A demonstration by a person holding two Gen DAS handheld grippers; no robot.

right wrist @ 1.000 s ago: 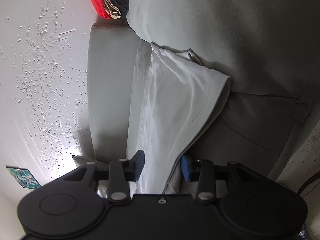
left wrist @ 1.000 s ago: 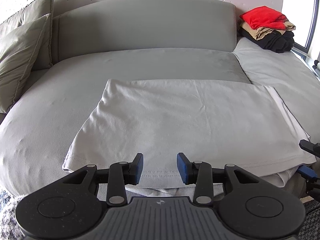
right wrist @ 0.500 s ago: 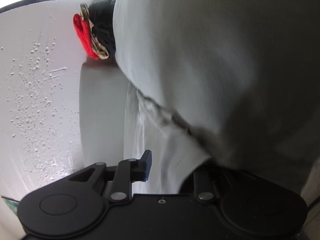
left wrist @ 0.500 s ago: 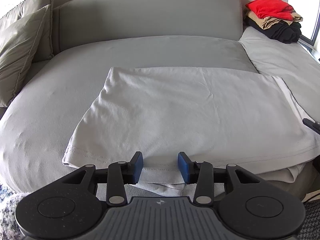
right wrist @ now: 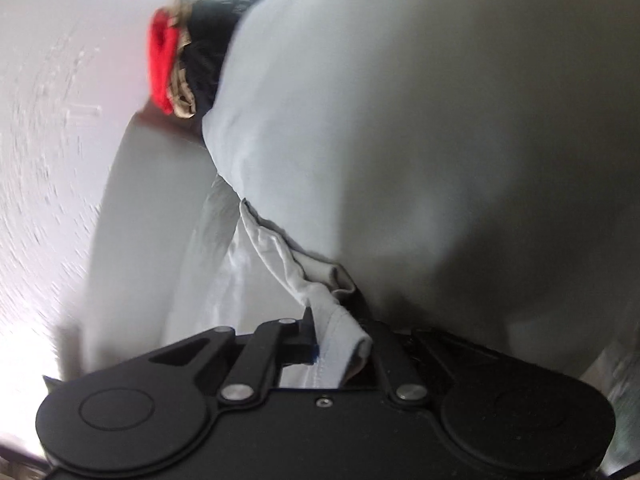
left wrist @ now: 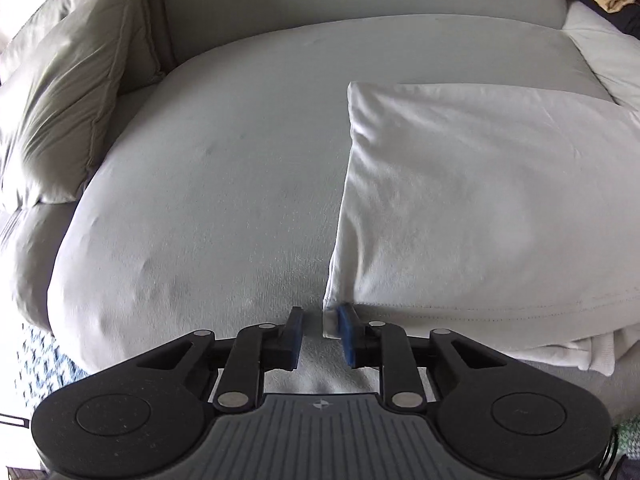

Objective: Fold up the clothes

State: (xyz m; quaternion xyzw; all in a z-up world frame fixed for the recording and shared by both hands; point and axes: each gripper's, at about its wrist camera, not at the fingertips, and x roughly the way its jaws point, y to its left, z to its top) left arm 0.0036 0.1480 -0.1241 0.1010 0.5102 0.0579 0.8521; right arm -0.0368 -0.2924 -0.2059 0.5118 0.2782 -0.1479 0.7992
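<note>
**Two grippers at opposite ends of the shirt**

Both grippers work the white shirt (left wrist: 480,208), which lies folded flat on the grey sofa (left wrist: 208,184).

Left gripper (left wrist: 320,332) tilts steeply down over the sofa's front edge. Its jaws are closing, with a gap between the blue pads (left wrist: 347,334). The shirt's near-left corner pokes into that gap from the right, lying against the right-hand pad; the left pad stands clear of it, over bare cushion. From there the rest of the shirt spreads ahead and to the right of the jaws, its hem running off to the right just past the fingertips. Cushions (left wrist: 68,92) lean well off to the left.

Right gripper (right wrist: 340,336) points less steeply down, rolled so the sofa fills the right of its view. Its jaws are pinched together on a bunched fold of the shirt (right wrist: 332,320), which rises out of them and trails ahead, up and to the left. The right-hand finger is mostly hidden under the cloth. Far ahead, a stack of red, tan and black clothes (right wrist: 180,64) sits on the sofa.
</note>
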